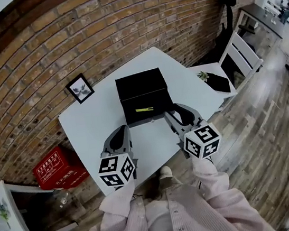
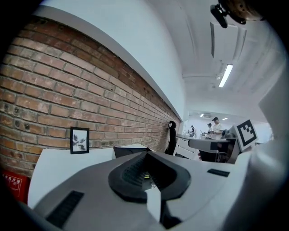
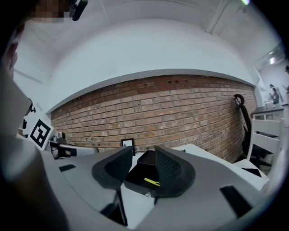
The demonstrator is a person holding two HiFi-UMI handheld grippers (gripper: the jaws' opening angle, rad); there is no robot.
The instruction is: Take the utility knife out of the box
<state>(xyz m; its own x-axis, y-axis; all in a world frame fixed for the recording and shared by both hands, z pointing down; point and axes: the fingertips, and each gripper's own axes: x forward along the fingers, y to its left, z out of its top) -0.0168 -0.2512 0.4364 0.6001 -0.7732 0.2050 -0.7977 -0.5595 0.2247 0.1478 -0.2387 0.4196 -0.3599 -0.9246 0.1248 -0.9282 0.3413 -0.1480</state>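
Two risks. The right tongs, jaws apart and empty, could clip the front wall of the open box or shove it across the desk. The left tongs, tips together, grip nothing, so the box sits unbraced. Utility knife: slim, yellow-green, flat on the box floor. A thin target.

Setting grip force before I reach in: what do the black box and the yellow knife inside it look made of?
Black box: matte, with flat sharp-edged panels and no shine, so likely rigid card or wrapped board. A small stud on its front looks metallic. Utility knife: a thin yellow-green body, probably plastic, but too small to confirm.
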